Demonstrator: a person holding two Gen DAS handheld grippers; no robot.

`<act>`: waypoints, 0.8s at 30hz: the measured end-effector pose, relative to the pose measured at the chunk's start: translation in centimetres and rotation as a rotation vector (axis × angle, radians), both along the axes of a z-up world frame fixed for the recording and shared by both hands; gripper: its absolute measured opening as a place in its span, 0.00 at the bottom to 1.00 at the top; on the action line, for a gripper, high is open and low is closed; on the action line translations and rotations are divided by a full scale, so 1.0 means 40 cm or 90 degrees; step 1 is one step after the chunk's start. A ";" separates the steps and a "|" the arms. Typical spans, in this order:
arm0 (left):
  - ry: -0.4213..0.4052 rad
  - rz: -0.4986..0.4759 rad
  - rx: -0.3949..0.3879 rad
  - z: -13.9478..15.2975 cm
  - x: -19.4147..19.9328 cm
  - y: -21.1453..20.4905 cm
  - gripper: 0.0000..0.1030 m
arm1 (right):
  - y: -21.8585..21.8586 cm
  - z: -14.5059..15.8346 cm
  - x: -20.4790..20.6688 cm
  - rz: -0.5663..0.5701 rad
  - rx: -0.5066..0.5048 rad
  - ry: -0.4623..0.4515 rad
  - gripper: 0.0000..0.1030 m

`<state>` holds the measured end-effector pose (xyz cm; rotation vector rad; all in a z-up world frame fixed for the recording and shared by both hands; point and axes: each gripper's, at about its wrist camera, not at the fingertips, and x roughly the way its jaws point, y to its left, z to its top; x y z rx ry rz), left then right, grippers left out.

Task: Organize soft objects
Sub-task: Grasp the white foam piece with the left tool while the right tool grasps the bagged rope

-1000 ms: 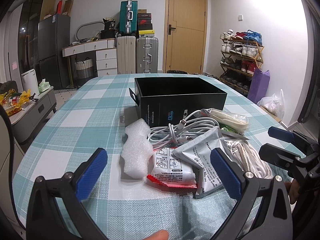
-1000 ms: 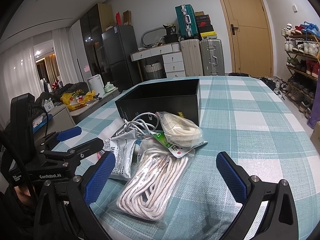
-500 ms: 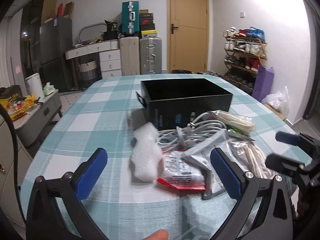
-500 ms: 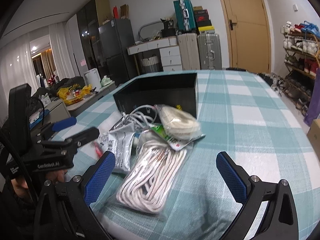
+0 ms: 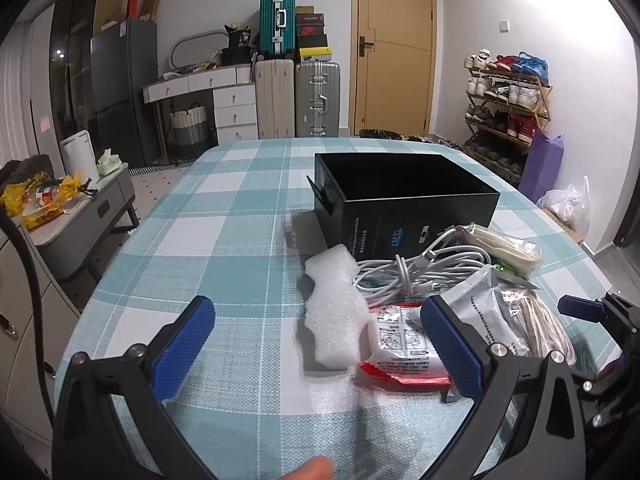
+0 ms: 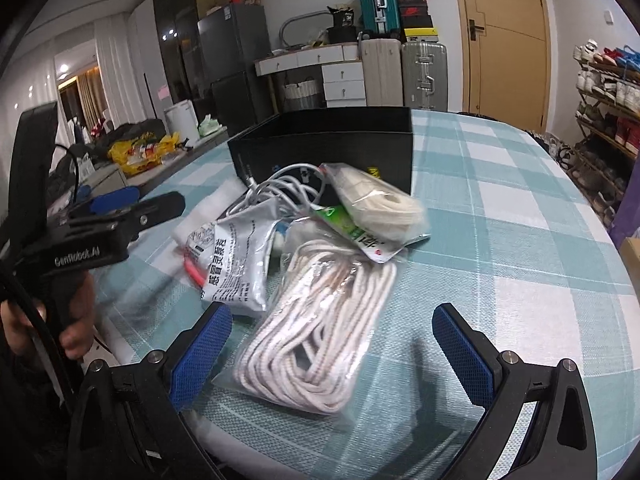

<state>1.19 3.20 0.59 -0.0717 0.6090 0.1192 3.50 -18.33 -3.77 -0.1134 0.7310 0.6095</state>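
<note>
Both hand-held grippers are sitting a little differently than a second ago: the left view is now showing more bare cloth on its left, with the pile pushed toward its right side, and the right view is tilting down more steeply onto the bagged rope. The left hand-held gripper (image 5: 318, 350) is hovering with its blue pads wide apart and nothing between them; the white foam piece (image 5: 336, 306) is lying just ahead in the gap, its long axis running roughly along the line of the fingers, away toward the black box (image 5: 404, 200). The right hand-held gripper (image 6: 328, 350) is likewise spread open and empty, low over the worktop (image 6: 520, 248), and the bag of white rope (image 6: 320, 336) is reaching forward from between its fingers, long axis pointing up and slightly right toward the box. Beyond it are lying the smaller bagged cord (image 6: 380, 204), a grey printed pouch (image 6: 240, 264), a red-edged packet (image 5: 404, 344) and the loose white cable (image 5: 420, 272), all heaped against the near wall of the box, which appears empty. Judging by this layout, nothing is packed yet; the right gripper is nearer the rope bag, the left nearer the foam.
</note>
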 end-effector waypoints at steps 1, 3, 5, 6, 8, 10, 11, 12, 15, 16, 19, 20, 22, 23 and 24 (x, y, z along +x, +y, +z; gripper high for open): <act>0.004 0.002 0.001 -0.001 0.003 0.000 1.00 | 0.004 -0.003 -0.002 0.004 -0.006 0.000 0.97; 0.014 0.002 0.002 -0.003 0.013 0.005 1.00 | 0.007 -0.007 -0.004 0.007 -0.012 0.002 0.87; 0.022 -0.001 -0.010 -0.004 0.021 0.013 0.99 | 0.006 -0.012 0.001 0.005 -0.016 0.011 0.84; 0.026 -0.002 -0.019 -0.005 0.024 0.019 0.99 | 0.002 -0.013 0.002 0.004 -0.012 0.015 0.82; 0.032 -0.007 -0.032 -0.009 0.030 0.029 0.93 | -0.003 -0.011 0.000 0.006 -0.005 0.016 0.78; 0.039 -0.011 -0.037 -0.013 0.038 0.032 0.86 | -0.005 -0.010 -0.003 0.008 -0.005 0.015 0.73; 0.048 -0.014 -0.038 -0.018 0.045 0.033 0.85 | -0.004 -0.009 -0.005 0.011 -0.006 0.014 0.71; 0.058 -0.015 -0.041 -0.023 0.052 0.034 0.84 | -0.002 -0.009 -0.006 0.013 -0.007 0.014 0.69; 0.068 -0.027 -0.047 -0.031 0.064 0.030 0.75 | 0.002 -0.013 -0.009 0.020 -0.008 0.020 0.67; 0.076 -0.028 -0.047 -0.035 0.069 0.028 0.74 | 0.004 -0.014 -0.009 0.021 -0.006 0.022 0.67; 0.088 -0.038 -0.067 -0.044 0.078 0.032 0.63 | 0.004 -0.016 -0.007 0.024 0.003 0.027 0.67; 0.094 -0.042 -0.077 -0.047 0.082 0.034 0.60 | 0.003 -0.016 -0.010 0.025 0.005 0.028 0.67; 0.098 -0.052 -0.103 -0.050 0.086 0.040 0.57 | 0.004 -0.017 -0.009 0.027 0.009 0.031 0.65; 0.099 -0.056 -0.112 -0.051 0.086 0.041 0.51 | 0.004 -0.018 -0.009 0.029 0.011 0.033 0.63; 0.101 -0.062 -0.120 -0.051 0.087 0.041 0.48 | 0.003 -0.019 -0.005 0.033 0.014 0.035 0.63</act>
